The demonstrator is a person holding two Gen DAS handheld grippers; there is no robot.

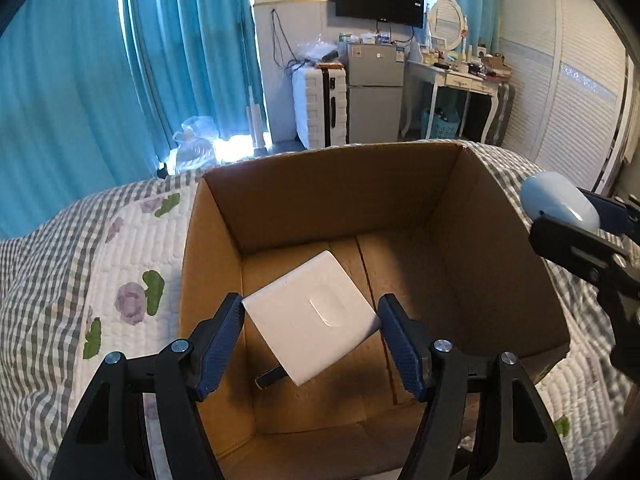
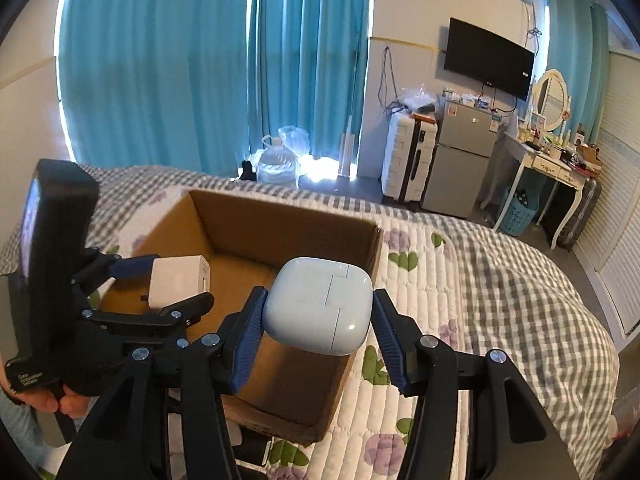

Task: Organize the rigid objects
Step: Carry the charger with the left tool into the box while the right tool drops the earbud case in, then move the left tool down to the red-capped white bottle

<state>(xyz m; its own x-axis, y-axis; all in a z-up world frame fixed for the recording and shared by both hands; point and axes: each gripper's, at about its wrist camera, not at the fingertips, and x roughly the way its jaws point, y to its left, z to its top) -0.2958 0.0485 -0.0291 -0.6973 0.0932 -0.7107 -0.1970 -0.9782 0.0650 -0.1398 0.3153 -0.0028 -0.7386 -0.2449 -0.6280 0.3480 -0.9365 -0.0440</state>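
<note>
An open cardboard box [image 1: 500, 280] sits on the quilted bed; it also shows in the right wrist view [image 2: 224, 216]. My left gripper [image 1: 312, 322] is shut on a white square charger block [image 1: 310, 314] and holds it over the box's inside, above the bare floor. The same block [image 2: 178, 282] shows in the right wrist view, between the left gripper's fingers [image 2: 132, 268]. My right gripper [image 2: 316, 318] is shut on a pale blue earbud case [image 2: 318, 312], held above the box's near right corner. That case [image 1: 558, 200] shows at the right edge of the left view.
The bed's checked and flowered quilt [image 2: 480, 280] spreads around the box. Beyond it stand teal curtains [image 1: 120, 60], a white suitcase [image 1: 320, 108], a small fridge [image 1: 374, 92], a dressing table [image 1: 460, 80] and a louvred wardrobe [image 1: 568, 92].
</note>
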